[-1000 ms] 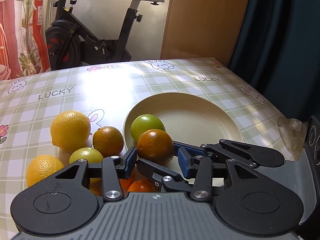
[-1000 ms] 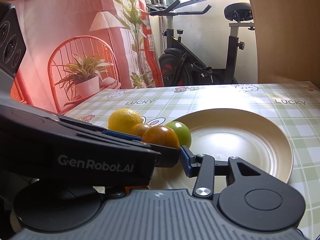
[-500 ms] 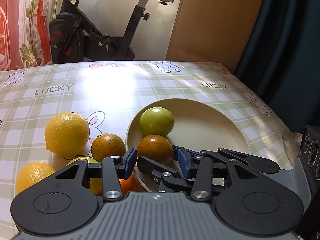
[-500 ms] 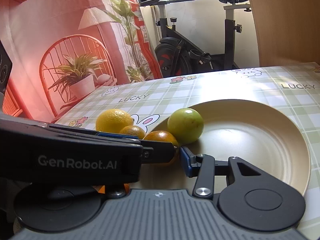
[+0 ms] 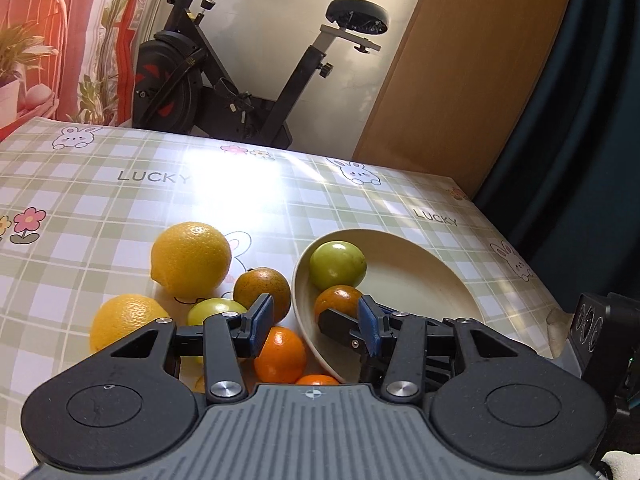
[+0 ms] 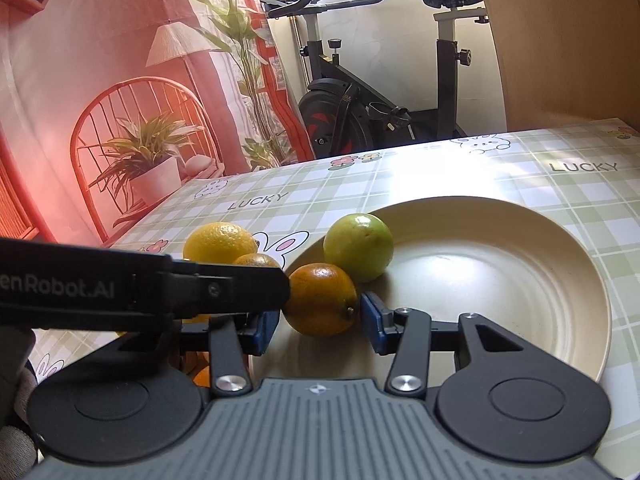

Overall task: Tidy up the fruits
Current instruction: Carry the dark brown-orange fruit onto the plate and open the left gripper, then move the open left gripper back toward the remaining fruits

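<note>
Yellow-green check tablecloth (image 5: 120, 208), left wrist view: one beige plate (image 5: 420, 276) holding two fruits, a green one (image 5: 338, 265) and a dark orange (image 5: 338, 298). Six fruits beside it. Left gripper (image 5: 316, 324) jaws opening, gripping nothing; bright orange (image 5: 280, 354) below the gap.

Right wrist view: right gripper (image 6: 318, 326) part open, the dark orange (image 6: 320, 300) between its pads; whether they touch it, I cannot tell.

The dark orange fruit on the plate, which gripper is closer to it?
Right. The right gripper has the dark orange fruit between its open jaws; the left gripper sits beside it, over the plate rim.
</note>
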`<state>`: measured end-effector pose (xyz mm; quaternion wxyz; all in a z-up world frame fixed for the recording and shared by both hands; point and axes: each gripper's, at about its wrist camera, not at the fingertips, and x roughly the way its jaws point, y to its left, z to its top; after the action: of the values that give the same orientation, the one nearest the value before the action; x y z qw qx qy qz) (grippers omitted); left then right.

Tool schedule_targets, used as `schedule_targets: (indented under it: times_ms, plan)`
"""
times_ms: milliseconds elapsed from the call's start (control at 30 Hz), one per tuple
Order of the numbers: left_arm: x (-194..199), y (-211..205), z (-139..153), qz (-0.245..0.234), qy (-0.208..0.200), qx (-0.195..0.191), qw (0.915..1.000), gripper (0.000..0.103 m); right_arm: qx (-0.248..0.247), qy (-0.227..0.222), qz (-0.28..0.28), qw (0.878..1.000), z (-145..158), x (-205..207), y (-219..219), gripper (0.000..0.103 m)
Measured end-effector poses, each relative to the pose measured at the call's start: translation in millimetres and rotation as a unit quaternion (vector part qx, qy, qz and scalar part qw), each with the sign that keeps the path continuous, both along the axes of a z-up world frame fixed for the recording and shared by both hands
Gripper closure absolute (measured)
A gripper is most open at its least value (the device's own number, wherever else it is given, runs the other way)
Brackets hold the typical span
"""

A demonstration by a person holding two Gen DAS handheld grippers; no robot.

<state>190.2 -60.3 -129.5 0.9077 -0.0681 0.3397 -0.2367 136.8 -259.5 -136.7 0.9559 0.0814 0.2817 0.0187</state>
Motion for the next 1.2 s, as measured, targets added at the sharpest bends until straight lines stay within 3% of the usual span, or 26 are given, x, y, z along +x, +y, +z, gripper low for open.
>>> schedule_targets:
  times_ms: [133,333,833,1200]
  plan:
    - [-6.6,24.3,5.7,0.037,-0.014,-0.002,0.9992,0.054,0.009,-0.009,-0.004,1.0,1.2,-3.7,-4.0,0.055]
    - [-7.5,44.5,0.8,0.072,0.0,0.005,0.9974,0.054,0.006,-0.023,-0.009,1.0,3.0,-9.5,-2.8,0.055]
    - [-27.9,47.4,6.7,0.065,-0.028,0.004,0.9974,0.054,-0.02,-0.042,-0.006,0.999,6.0,-27.9,7.2,0.055]
    - [-37.7,42.0,2.6,0.045,-0.025,0.016,0.9985,0.054,-0.044,-0.042,0.01,0.998,5.5,-41.1,21.4,0.055]
